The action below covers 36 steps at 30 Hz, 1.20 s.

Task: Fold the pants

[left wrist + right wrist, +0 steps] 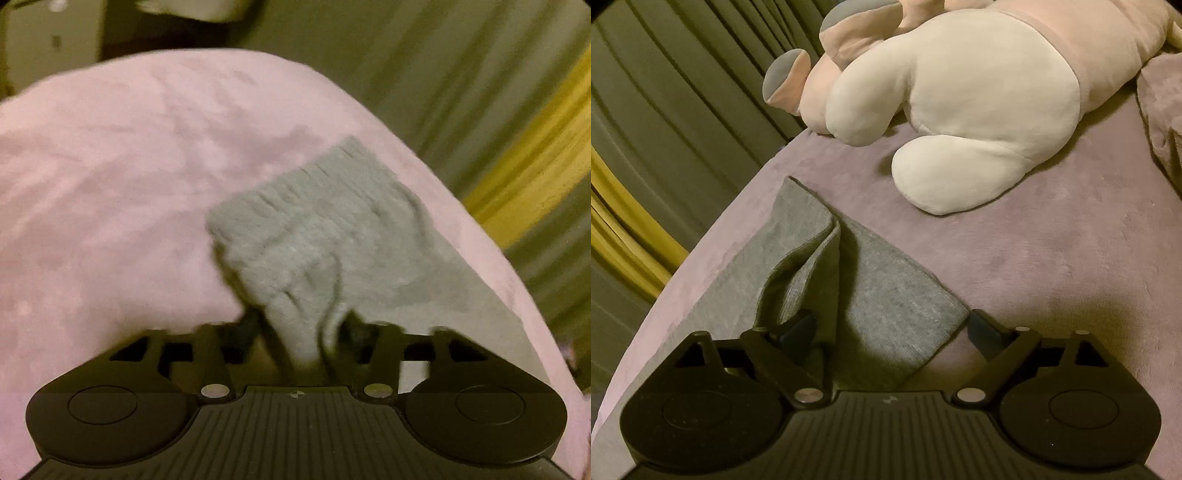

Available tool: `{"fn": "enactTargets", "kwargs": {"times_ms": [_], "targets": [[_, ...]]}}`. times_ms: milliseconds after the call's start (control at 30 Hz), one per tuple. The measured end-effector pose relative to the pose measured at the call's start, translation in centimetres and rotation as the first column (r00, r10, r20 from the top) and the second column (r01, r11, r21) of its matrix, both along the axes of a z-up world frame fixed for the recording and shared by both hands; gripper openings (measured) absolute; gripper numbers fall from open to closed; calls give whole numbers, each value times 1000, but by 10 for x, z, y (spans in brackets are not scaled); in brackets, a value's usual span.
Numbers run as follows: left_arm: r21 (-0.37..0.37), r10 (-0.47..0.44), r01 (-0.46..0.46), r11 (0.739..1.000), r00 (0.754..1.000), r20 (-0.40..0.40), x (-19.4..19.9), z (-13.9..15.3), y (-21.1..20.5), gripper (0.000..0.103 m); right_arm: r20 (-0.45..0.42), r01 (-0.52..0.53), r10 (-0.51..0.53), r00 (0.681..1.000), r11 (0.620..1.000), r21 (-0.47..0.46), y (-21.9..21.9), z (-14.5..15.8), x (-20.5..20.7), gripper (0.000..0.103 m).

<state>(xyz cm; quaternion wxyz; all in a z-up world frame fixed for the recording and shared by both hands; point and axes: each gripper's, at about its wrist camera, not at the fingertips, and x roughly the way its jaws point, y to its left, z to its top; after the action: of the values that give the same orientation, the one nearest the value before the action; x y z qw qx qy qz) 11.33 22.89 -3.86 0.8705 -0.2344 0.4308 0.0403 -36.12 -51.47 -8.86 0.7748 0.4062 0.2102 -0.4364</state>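
Grey knit pants [332, 229] lie near the edge of a mauve plush bed cover [110, 184]. The left wrist view is blurred. In it my left gripper [303, 326] straddles a raised ridge of the pants, and its jaws stand apart and look loose around the cloth. In the right wrist view the pants [879, 280] show a standing crease and a corner by the right finger. My right gripper [892, 328] is wide open over that end, with its left finger against a fold and the cloth lying slack between the fingers.
A large white and pink plush toy [979, 110] lies on the bed cover [1052, 258] beyond the pants. Crumpled mauve bedding [1163, 129] sits at the far right. Green curtains with a yellow stripe [646, 110] hang past the bed's edge.
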Motion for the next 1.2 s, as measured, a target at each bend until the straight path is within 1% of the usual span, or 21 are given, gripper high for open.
{"fn": "enactTargets", "kwargs": {"times_ms": [33,100,167,233,300,333,400,500,567,600,667,700,733,800,867,967,1000,1033,1100,1167,1200], "targets": [[12,8,-8,1000,1000,8,1,7,-2,61,0,-6,6,1000,1000,1,0,0,1,95],[80,13,-16,997,999,30,1,26,-10,62,-8,-25,25,1000,1000,0,-1,0,5,98],[121,1,-9,993,997,71,-3,41,-21,67,-37,-39,38,999,999,-3,-2,0,9,98],[153,4,-22,988,993,121,-13,54,-34,90,-57,-50,49,997,999,-5,-3,1,12,99],[135,-9,-16,991,983,181,-22,64,-51,96,-55,-52,52,997,999,-1,-3,0,12,99],[113,-50,29,993,980,191,-25,65,-61,97,-49,-52,52,997,999,1,-4,0,11,99],[81,-150,139,987,978,147,-24,63,-87,97,-31,-53,53,998,999,1,-4,-2,8,99],[78,-260,257,963,965,32,-20,45,-135,97,12,-43,43,999,999,9,-5,-4,2,99],[42,-326,328,944,944,-51,-16,34,-160,97,48,-38,37,998,999,15,-6,-5,-4,99],[-8,-362,362,932,930,-67,-16,27,-170,97,69,-36,35,997,999,18,-7,-6,-8,99],[-41,-358,355,934,928,-104,-13,14,-179,97,115,-37,34,993,999,24,-8,-9,-15,99],[-16,-340,340,940,932,-129,-11,10,-181,97,140,-44,40,989,999,28,-9,-10,-20,99],[-6,-332,335,942,933,-139,-9,8,-180,97,155,-57,51,987,998,32,-10,-11,-23,99],[-41,-310,308,951,942,-130,-8,7,-171,97,194,-55,41,980,996,64,-14,-10,-32,98],[-85,-271,262,961,956,-111,-12,6,-159,97,231,45,-70,970,993,109,-12,-7,-47,98],[-98,-242,232,968,965,-105,-16,7,-149,97,281,189,-223,933,972,142,-7,-2,-71,98],[-92,-243,234,968,964,-107,-18,8,-149,97,272,228,-259,927,963,141,-5,2,-77,92],[-82,-246,238,968,963,-108,-20,9,-149,97,270,243,-271,924,961,133,-6,4,-83,78],[-56,-257,252,966,960,-111,-22,11,-153,97,292,242,-266,919,963,116,-6,12,-91,62],[-43,-262,258,965,958,-115,-25,12,-153,97,312,218,-240,919,970,105,-6,18,-92,55],[-43,-261,258,965,958,-116,-24,10,-155,97,332,195,-215,918,976,95,-5,23,-90,48]]}}
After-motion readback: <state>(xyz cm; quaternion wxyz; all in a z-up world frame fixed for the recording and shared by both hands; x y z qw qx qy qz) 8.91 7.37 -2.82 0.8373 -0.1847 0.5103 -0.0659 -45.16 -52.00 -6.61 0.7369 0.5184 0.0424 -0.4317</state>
